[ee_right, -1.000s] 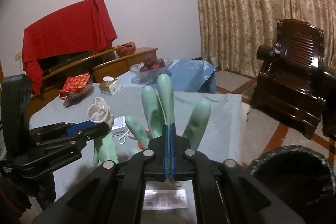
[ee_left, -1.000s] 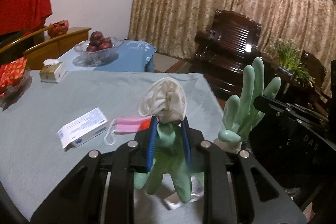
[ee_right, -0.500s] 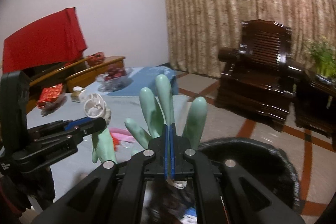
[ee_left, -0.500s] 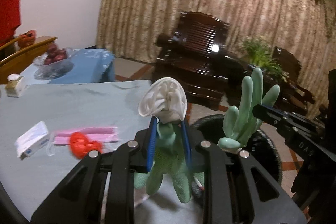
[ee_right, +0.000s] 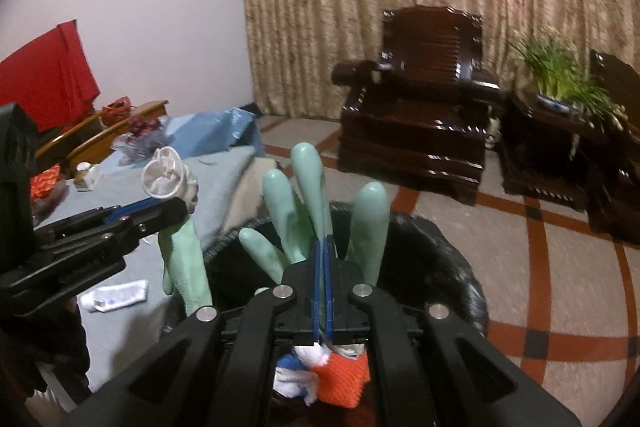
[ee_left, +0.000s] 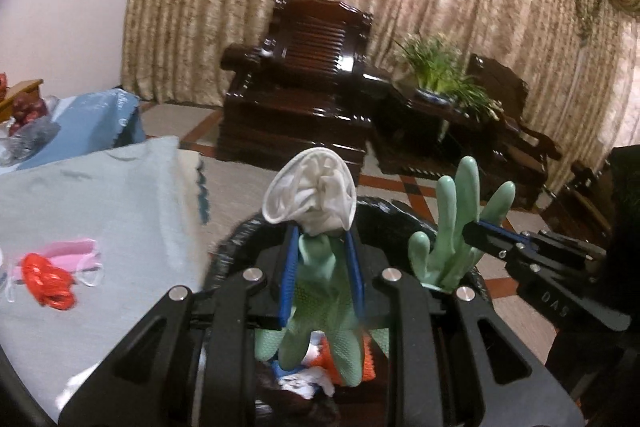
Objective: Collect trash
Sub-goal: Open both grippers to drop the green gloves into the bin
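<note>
Two green gloves (ee_left: pixel 320 291) (ee_right: pixel 316 195) above black bin (ee_right: pixel 440 247)

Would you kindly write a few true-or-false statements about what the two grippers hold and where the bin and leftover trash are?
1. The left gripper is shut on a green glove. True.
2. The right gripper holds nothing. False: it is shut on the second green glove.
3. The black-lined bin is empty. False: orange and white trash lies inside.
4. A pink mask lies on the table. True.
5. Both gloves hang over the table. False: they are above the bin.
</note>
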Demonstrator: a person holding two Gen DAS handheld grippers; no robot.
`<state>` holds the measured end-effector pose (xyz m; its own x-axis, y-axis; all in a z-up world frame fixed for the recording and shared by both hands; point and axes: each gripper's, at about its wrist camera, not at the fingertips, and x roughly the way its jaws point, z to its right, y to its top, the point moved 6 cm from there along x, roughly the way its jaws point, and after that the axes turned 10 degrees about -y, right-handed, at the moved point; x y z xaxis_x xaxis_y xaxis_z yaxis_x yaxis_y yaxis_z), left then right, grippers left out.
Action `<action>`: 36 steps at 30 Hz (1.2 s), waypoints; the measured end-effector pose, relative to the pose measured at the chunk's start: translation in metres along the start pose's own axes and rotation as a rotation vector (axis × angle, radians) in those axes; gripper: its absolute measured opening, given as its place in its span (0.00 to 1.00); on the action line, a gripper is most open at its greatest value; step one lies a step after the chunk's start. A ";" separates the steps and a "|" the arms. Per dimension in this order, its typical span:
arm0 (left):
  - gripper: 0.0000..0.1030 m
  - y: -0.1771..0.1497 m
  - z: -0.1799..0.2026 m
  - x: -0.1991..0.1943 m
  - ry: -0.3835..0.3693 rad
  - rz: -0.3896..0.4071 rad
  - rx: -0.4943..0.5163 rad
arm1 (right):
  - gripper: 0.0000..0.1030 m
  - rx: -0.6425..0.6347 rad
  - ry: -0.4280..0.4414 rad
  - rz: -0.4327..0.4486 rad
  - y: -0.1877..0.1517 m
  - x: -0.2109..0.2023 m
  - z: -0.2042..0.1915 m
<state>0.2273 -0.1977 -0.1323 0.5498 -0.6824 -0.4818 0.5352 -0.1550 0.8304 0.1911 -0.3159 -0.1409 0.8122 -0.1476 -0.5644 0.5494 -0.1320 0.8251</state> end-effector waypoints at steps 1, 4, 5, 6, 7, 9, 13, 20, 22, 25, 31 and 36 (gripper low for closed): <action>0.21 -0.003 0.004 0.007 -0.007 -0.008 0.003 | 0.02 0.007 -0.004 -0.011 -0.004 0.003 0.003; 0.21 -0.011 0.007 0.023 -0.021 -0.032 0.009 | 0.02 0.019 -0.011 -0.037 -0.017 0.011 0.011; 0.22 -0.012 0.007 0.028 -0.025 -0.040 0.008 | 0.02 0.020 -0.013 -0.046 -0.020 0.013 0.012; 0.23 -0.016 0.006 0.034 -0.033 -0.056 0.001 | 0.02 0.020 -0.014 -0.051 -0.022 0.016 0.015; 0.23 -0.018 0.004 0.036 -0.032 -0.061 -0.002 | 0.02 0.020 -0.013 -0.060 -0.025 0.018 0.015; 0.29 -0.022 0.000 0.039 -0.027 -0.067 -0.008 | 0.02 0.018 -0.014 -0.070 -0.029 0.021 0.015; 0.43 -0.026 -0.007 0.037 -0.029 -0.076 -0.022 | 0.08 0.017 -0.022 -0.089 -0.033 0.026 0.018; 0.75 -0.024 -0.028 0.020 -0.028 -0.057 -0.086 | 0.60 0.009 -0.047 -0.085 -0.033 0.026 0.015; 0.77 -0.022 -0.033 0.017 -0.038 -0.059 -0.109 | 0.70 0.008 -0.057 -0.074 -0.032 0.025 0.015; 0.78 -0.021 -0.035 0.017 -0.056 -0.068 -0.134 | 0.76 0.011 -0.063 -0.065 -0.030 0.023 0.014; 0.78 -0.022 -0.031 0.013 -0.078 -0.069 -0.118 | 0.77 0.010 -0.067 -0.059 -0.027 0.022 0.015; 0.78 -0.027 -0.033 0.010 -0.075 -0.083 -0.112 | 0.77 0.022 -0.064 -0.060 -0.028 0.024 0.017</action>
<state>0.2397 -0.1770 -0.1685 0.4532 -0.7227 -0.5218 0.6476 -0.1354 0.7499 0.1919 -0.3321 -0.1778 0.7632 -0.2009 -0.6141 0.5920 -0.1635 0.7892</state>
